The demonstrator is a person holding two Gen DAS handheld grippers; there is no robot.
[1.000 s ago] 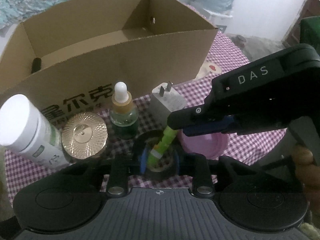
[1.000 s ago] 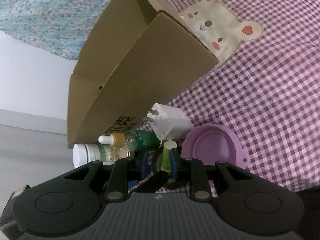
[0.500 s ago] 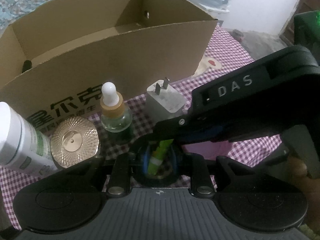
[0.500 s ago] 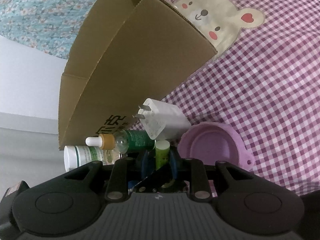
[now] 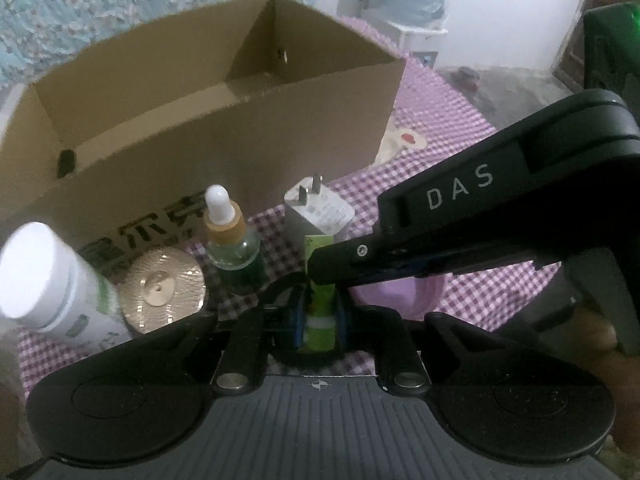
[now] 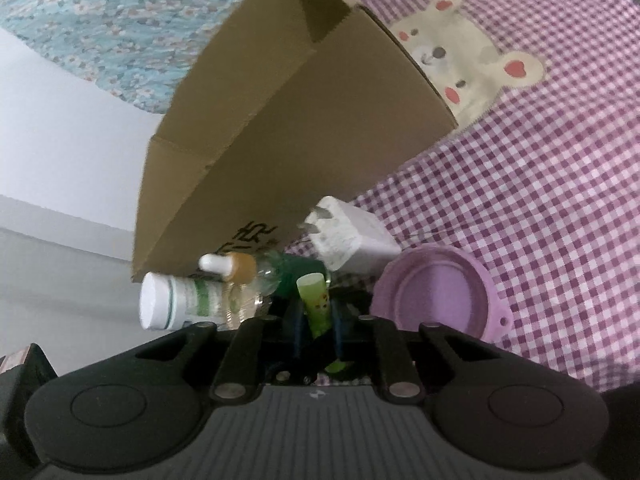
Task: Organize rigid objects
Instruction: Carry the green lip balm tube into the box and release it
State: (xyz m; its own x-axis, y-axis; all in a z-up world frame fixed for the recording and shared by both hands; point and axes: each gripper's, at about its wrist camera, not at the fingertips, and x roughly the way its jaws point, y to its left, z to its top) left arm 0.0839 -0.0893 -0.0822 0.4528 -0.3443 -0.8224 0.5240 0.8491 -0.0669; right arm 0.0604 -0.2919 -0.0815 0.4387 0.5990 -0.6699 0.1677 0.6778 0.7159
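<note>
The green tube, a small lip-balm-sized stick with a white band low on its body and little printed figures on its label, stands between the fingers of both claws at once. The left claw is closed narrow on its lower half, the blue pads touching either side. The right claw grips it too, its black fingers crossing the left wrist view from the right and covering the tube's middle. By the look of it the tube is held clear of the checked cloth, just in front of the cardboard box, though whether its foot touches anything I cannot tell.

It is likely light, stiff plastic, smooth and a bit slippery, so a grip across the straight body rather than the cap end should hold best; with two claws on it, one has to let go before the other pulls, or the tube may twist or pop out.

Close around it stand a white plug adapter with prongs up, a glass dropper bottle with a white bulb and tan collar, a gold ribbed lid, and a white bottle with a green label, its text too blurred to read. A purple lid lies to the right on the cloth, which is purple gingham with a bear patch.

The box front carries large dark Chinese characters, only partly visible. The right claw's housing reads "DAS" in pale letters.
</note>
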